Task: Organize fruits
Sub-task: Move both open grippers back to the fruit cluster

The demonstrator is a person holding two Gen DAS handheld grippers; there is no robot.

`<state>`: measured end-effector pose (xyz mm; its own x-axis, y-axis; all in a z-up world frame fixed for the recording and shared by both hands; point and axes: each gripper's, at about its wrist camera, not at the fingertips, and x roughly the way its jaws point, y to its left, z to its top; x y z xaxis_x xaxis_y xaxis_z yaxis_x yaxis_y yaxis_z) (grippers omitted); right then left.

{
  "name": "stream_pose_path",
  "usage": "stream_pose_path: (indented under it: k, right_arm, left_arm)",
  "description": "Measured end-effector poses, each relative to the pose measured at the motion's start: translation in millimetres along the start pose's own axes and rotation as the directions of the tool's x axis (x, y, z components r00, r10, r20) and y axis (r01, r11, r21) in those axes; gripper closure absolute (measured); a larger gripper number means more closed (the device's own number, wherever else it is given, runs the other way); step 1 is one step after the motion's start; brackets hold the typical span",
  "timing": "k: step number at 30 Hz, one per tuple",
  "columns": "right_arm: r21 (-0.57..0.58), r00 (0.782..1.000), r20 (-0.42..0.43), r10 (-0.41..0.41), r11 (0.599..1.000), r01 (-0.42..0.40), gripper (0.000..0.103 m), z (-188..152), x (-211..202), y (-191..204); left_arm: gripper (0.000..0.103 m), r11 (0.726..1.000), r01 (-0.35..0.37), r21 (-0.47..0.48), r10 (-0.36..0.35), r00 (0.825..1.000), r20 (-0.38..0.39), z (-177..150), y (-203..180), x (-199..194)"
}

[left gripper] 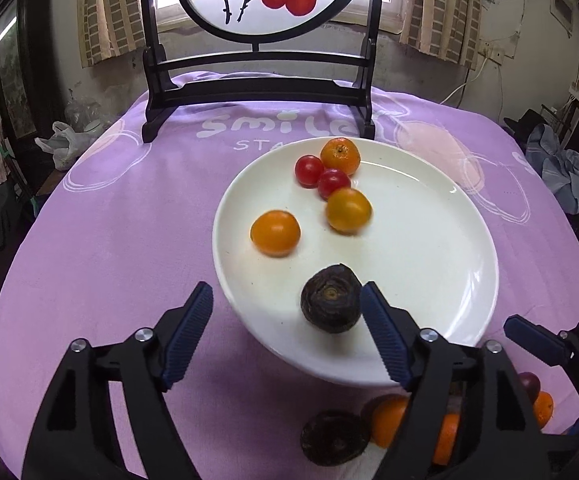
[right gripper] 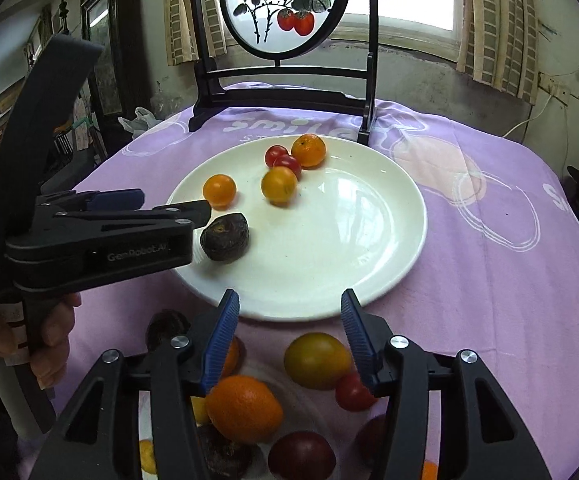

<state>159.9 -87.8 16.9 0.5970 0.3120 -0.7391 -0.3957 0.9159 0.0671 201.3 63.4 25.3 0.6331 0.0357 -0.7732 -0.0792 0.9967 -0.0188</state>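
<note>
Purple tablecloth [left gripper: 109, 220] under a white plate [right gripper: 369, 280]: dark fruit [left gripper: 331, 298] lies released between the wide left gripper [left gripper: 287, 334].
Right gripper [right gripper: 289, 340], parted and empty, should close squarely on the yellow-green fruit [right gripper: 316, 360] just below the plate.

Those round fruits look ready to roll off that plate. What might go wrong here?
The dark fruit sits near the white plate's rim, beside the open left gripper; a nudge might roll it off. The blurred yellow tomato seems to be rolling and may knock the red tomatoes. The right gripper hovers over crowded loose fruit, so it might bump neighbours.
</note>
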Motion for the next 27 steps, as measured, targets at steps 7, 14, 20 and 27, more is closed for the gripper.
stream_pose_path:
  k: [7,14,20,27]
  right_arm:
    - [0.057,0.999,0.028,-0.022,0.998,0.02,0.038,-38,-35,-24]
    - [0.086,0.999,0.035,-0.022,0.996,0.019,0.037,-75,-59,-31]
    - [0.08,1.0,0.028,0.001,0.997,-0.003,0.037,-102,-69,-24]
    - [0.1,1.0,0.021,0.018,0.995,-0.02,0.036,-117,-69,-26]
  left_arm:
    - [0.014,0.997,0.049,0.061,-0.048,0.999,-0.006,-43,-10,-32]
    - [0.014,0.995,0.08,0.061,-0.078,0.996,-0.034,-86,-10,-53]
    - [0.014,0.994,0.093,0.049,-0.09,0.994,-0.054,-114,-10,-63]
    - [0.014,0.992,0.12,0.038,-0.117,0.991,-0.057,-129,-11,-65]
